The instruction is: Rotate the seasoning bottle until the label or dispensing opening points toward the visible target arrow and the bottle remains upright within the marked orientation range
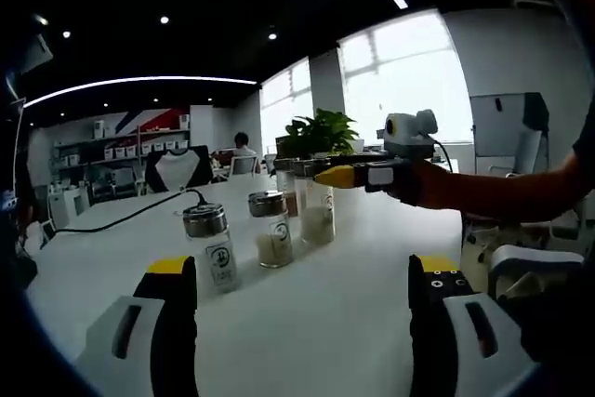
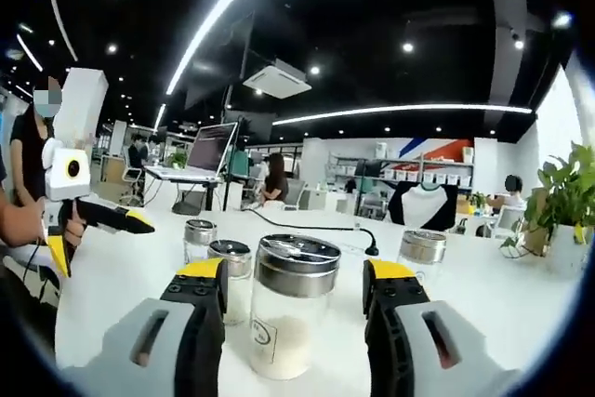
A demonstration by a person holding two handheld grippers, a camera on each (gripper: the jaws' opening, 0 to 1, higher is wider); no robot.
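Several glass seasoning bottles with metal lids stand upright on the white table. In the right gripper view the nearest bottle, holding white powder, stands between my right gripper's jaws, with a small gap on each side, so the gripper is open around it. The left gripper view shows that same bottle with the right gripper at its lid. My left gripper is wide open above the table, short of two nearer bottles. It also appears at the left of the right gripper view, as the left gripper.
More bottles stand behind the one between the jaws. A black cable runs across the far table. A potted plant stands beyond the bottles. A person's arm reaches in from the right. Desks, chairs and people fill the background.
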